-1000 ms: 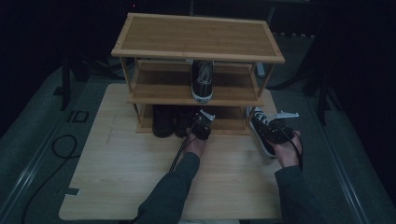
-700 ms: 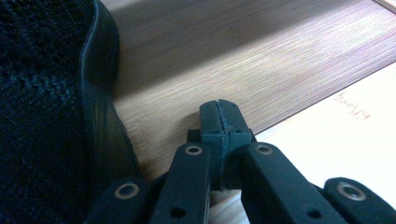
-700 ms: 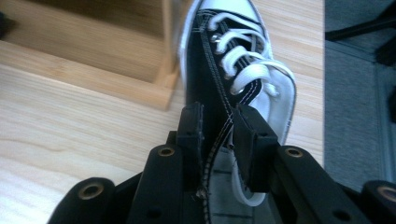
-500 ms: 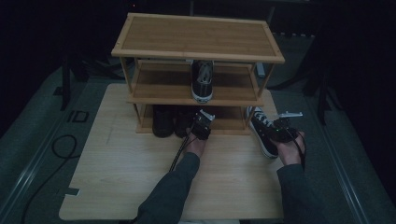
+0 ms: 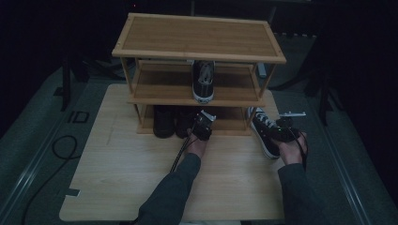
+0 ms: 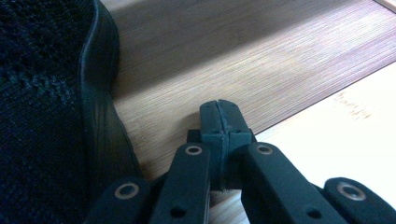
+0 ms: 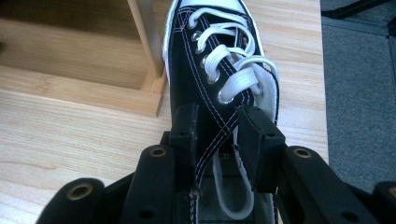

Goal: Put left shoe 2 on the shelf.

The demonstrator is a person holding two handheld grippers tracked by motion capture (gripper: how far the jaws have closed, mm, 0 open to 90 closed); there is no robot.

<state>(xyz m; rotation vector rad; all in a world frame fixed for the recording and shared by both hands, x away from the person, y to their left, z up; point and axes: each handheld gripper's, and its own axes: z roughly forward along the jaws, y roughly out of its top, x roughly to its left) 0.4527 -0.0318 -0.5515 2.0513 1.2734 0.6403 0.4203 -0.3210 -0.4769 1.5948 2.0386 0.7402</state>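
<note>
A black canvas sneaker with white laces (image 5: 263,129) (image 7: 210,51) lies on the table just right of the bamboo shoe rack (image 5: 197,35), toe pointing away. My right gripper (image 5: 277,132) (image 7: 219,116) is at its heel end, one jaw outside the canvas side wall and one inside the collar. The jaws have just been opening and stand open, with the wall loose between them. My left gripper (image 5: 202,118) (image 6: 219,109) is shut on nothing at the front of the bottom shelf (image 6: 233,60), beside a black shoe (image 6: 46,93).
A matching sneaker (image 5: 203,82) stands on the middle shelf, toe toward me. Dark shoes (image 5: 164,121) fill the left of the bottom shelf. The rack's corner post (image 7: 147,42) stands close to the sneaker's left side. The wooden table (image 5: 131,178) ends just right of the sneaker.
Almost nothing differs in the high view. The right hand has shifted only very slightly at the sneaker's heel, and the left hand has kept still.
</note>
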